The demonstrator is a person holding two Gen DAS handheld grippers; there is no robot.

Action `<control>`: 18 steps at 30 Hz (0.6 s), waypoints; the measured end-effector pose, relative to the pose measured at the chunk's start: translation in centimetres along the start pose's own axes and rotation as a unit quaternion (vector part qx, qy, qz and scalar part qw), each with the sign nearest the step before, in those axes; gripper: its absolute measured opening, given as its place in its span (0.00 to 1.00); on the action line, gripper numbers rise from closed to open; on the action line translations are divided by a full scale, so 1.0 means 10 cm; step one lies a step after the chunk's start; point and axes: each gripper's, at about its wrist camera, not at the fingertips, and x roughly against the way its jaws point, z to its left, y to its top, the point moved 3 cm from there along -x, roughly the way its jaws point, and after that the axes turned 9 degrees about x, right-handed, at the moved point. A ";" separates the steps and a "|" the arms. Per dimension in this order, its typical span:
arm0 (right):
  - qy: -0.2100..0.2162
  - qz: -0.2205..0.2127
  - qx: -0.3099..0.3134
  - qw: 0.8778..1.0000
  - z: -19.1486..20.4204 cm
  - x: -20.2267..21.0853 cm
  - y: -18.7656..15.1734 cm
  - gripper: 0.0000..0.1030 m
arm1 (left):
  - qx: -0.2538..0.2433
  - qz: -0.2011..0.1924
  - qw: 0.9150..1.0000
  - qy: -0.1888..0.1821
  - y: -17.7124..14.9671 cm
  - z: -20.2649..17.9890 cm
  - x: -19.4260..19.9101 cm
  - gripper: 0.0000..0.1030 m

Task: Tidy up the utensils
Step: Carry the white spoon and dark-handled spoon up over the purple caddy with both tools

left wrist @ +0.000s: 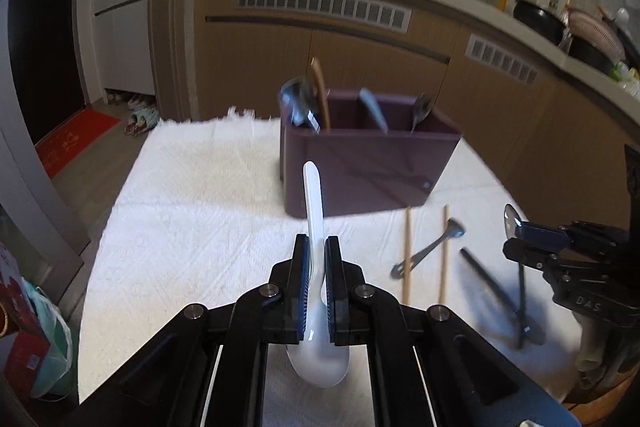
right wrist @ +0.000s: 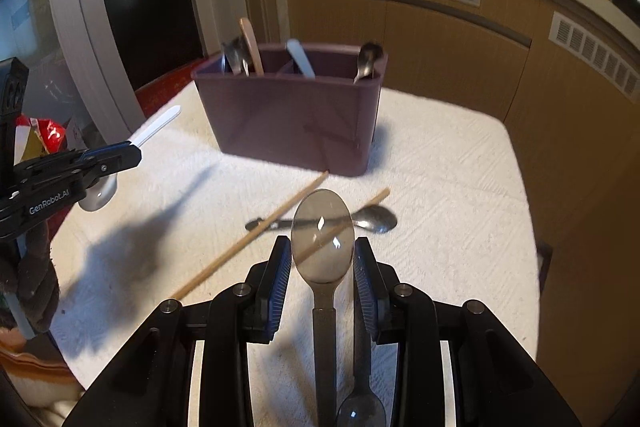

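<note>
My left gripper (left wrist: 316, 247) is shut on a white ceramic spoon (left wrist: 313, 211), handle pointing ahead at the purple utensil caddy (left wrist: 368, 163); it also shows at the left of the right wrist view (right wrist: 132, 153). My right gripper (right wrist: 322, 249) holds a metal spoon (right wrist: 322, 235), bowl forward, above the white cloth; the jaws stand apart beside the bowl, and I cannot see whether they pinch the handle. It also shows in the left wrist view (left wrist: 520, 231). The caddy (right wrist: 296, 119) holds metal spoons, a wooden utensil and a white handle.
On the white cloth (left wrist: 200, 207) lie two wooden chopsticks (left wrist: 407, 255), a small metal spoon (left wrist: 432, 247) and a dark utensil (left wrist: 488, 279). Chopstick (right wrist: 256, 235) and small spoon (right wrist: 372, 219) lie ahead of my right gripper. Kitchen cabinets stand behind the table.
</note>
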 end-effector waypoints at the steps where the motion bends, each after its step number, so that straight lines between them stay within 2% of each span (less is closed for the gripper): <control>1: -0.002 -0.012 -0.001 1.000 -0.01 0.08 0.06 0.32 | 0.001 -0.010 1.000 -0.007 0.07 -0.03 0.05 0.05; 4: -0.002 -0.046 0.000 0.999 -0.04 0.31 0.27 0.32 | -0.006 -0.053 0.998 -0.028 0.31 -0.19 0.23 0.05; 8: -0.023 -0.099 0.008 0.995 -0.08 0.63 0.62 0.32 | -0.014 -0.109 0.992 -0.058 0.62 -0.42 0.44 0.05; 14: -0.056 -0.177 0.021 0.982 -0.16 1.02 1.20 0.32 | -0.021 -0.208 0.975 -0.079 1.09 -0.69 0.64 0.06; 18: -0.067 -0.216 0.022 0.974 -0.21 1.06 1.53 0.32 | -0.019 -0.256 0.964 -0.070 1.25 -0.78 0.51 0.06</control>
